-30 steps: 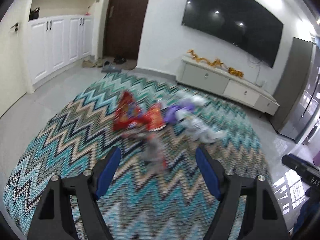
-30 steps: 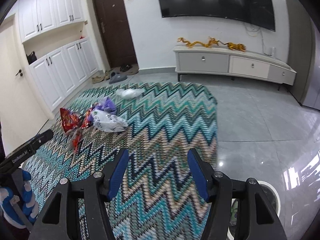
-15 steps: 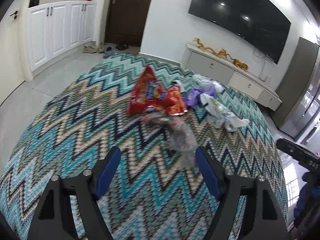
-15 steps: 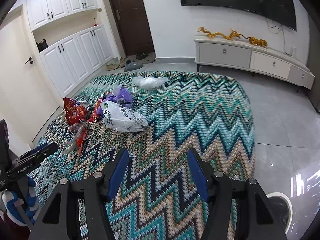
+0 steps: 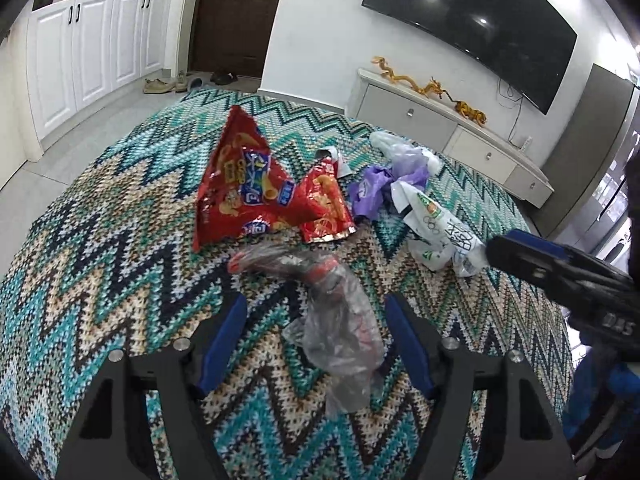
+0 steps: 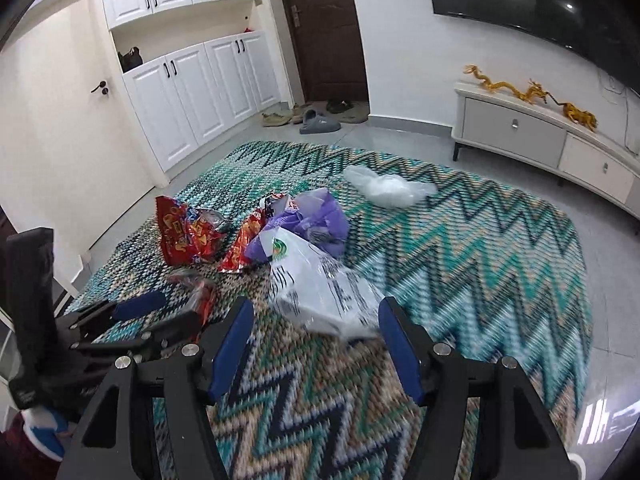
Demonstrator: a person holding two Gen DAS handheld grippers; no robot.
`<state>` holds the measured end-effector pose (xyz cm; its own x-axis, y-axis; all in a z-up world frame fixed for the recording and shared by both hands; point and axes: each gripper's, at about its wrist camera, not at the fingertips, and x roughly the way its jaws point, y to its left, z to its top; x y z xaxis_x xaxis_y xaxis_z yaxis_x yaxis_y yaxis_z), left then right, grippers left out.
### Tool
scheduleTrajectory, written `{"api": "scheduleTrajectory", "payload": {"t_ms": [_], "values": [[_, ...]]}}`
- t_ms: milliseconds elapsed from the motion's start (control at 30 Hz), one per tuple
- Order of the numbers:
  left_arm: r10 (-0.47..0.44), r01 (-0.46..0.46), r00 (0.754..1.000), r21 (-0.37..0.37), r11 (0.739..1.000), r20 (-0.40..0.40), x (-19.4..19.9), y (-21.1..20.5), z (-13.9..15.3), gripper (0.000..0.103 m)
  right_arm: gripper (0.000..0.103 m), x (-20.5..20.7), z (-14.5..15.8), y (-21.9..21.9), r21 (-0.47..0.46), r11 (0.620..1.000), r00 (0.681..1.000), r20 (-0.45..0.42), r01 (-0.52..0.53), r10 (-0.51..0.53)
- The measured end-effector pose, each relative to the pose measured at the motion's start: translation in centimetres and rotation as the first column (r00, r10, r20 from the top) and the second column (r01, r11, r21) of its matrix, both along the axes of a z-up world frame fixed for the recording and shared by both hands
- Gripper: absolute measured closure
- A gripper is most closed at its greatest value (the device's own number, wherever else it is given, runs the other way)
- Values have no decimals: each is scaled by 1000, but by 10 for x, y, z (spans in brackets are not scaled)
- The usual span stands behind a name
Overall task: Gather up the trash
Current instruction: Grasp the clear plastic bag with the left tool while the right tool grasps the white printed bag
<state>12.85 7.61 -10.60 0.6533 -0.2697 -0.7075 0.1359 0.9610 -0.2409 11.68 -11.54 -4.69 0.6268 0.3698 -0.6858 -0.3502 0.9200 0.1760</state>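
Crinkled clear plastic, a wrapper with red print, lies on the zigzag rug directly between the tips of your left gripper, whose jaws stand wide and hold nothing, lined up as if to close on it. Your right gripper is equally wide and empty, framing the white printed bag just ahead. Beyond these sit the large red snack bag, a smaller red packet, a purple bag and, well apart, a translucent bag. The litter is clustered near the rug's middle, so each hand can likely take its nearest piece. No bin is visible.
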Motion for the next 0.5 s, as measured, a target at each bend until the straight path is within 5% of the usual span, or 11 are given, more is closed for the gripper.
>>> {"api": "scheduleTrajectory", "payload": {"t_ms": [400, 500], "values": [[-76, 75, 997, -17, 997, -26, 12, -11, -10, 69, 41, 39, -37, 12, -10, 1000, 999, -54, 1, -1], [-95, 94, 995, -14, 995, -29, 10, -15, -10, 82, 53, 36, -38, 8, 20, 1000, 998, -62, -1, 2]]}}
